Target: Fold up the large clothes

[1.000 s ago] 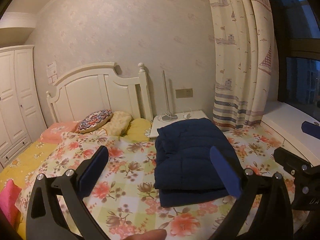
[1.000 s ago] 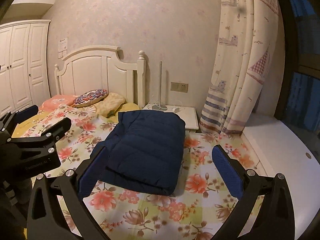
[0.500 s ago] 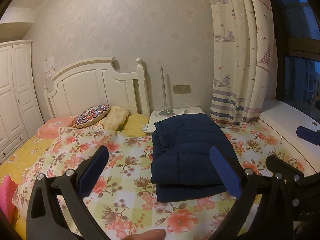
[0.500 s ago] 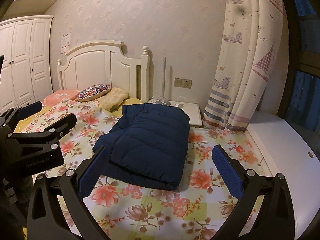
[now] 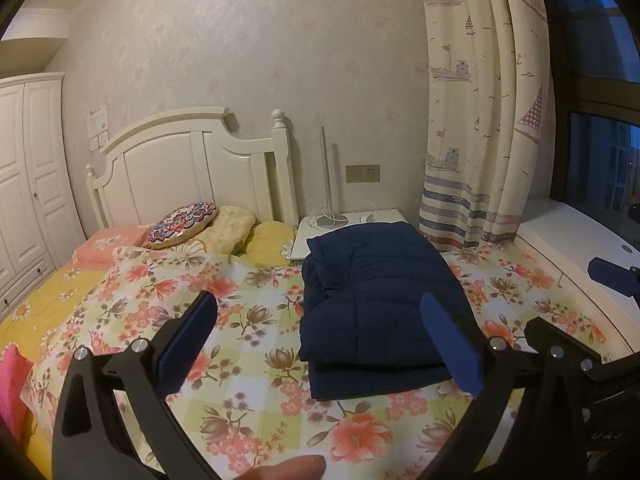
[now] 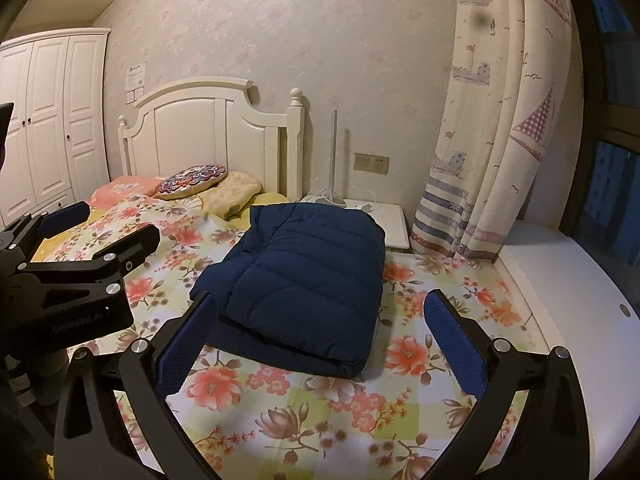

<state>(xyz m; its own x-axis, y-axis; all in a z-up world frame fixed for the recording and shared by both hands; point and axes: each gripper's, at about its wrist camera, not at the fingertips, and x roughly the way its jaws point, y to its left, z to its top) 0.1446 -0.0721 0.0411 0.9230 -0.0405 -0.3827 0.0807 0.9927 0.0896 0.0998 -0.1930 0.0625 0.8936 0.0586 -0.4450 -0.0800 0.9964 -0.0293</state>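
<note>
A navy quilted jacket (image 5: 372, 300) lies folded into a thick rectangle on the floral bedspread (image 5: 240, 312); the right wrist view shows the same jacket (image 6: 304, 280) just ahead. My left gripper (image 5: 320, 320) is open and held back above the bed's near edge, its right finger in front of the jacket's right side. My right gripper (image 6: 320, 320) is open too, raised off the bed, nothing between its blue pads. Each gripper shows at the edge of the other's view.
White headboard (image 5: 180, 168) and pillows (image 5: 184, 226) at the far end. A white nightstand (image 5: 348, 224) with a lamp pole stands by the wall. Sailboat curtain (image 5: 480, 120) and a white window ledge (image 6: 560, 280) run along the right. A wardrobe (image 6: 48, 120) stands at left.
Both grippers have pulled back and tilted up slightly, so the jacket sits a little farther off in both views. The jacket itself has not moved.
</note>
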